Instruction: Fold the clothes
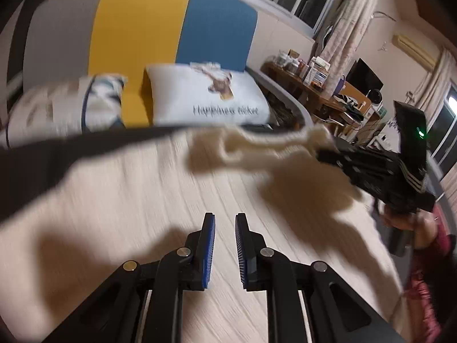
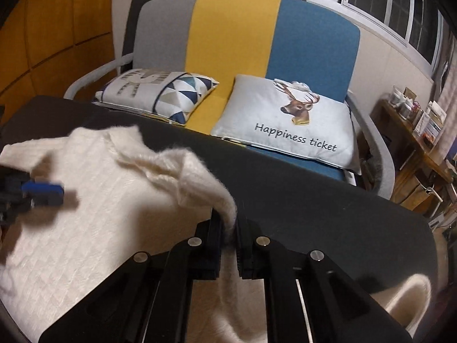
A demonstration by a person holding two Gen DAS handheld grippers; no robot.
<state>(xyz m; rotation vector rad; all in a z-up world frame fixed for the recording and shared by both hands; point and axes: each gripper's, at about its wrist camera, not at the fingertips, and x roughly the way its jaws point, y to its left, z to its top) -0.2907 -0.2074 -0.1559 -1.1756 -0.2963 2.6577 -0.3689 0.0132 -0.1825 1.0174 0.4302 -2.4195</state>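
Observation:
A cream knitted sweater (image 1: 171, 200) lies spread over a dark table (image 1: 42, 160). My left gripper (image 1: 225, 217) hovers over the sweater's middle; its blue pads stand a narrow gap apart with nothing between them. In the left wrist view, my right gripper (image 1: 321, 153) is at the right and lifts a bunched edge of the knit off the table. In the right wrist view, my right gripper (image 2: 228, 225) is shut on a fuzzy fold of the sweater (image 2: 100, 185), which rises from the flat part into the jaws. The left gripper (image 2: 42, 190) shows blurred at the left, above the knit.
Behind the table (image 2: 314, 200) stands a grey, yellow and blue sofa (image 2: 234, 34) with a deer pillow (image 2: 285, 120) and a triangle-pattern pillow (image 2: 160, 91). A cluttered wooden desk (image 1: 314, 91) and windows are at the right. A person's hand (image 1: 400, 220) holds the right gripper.

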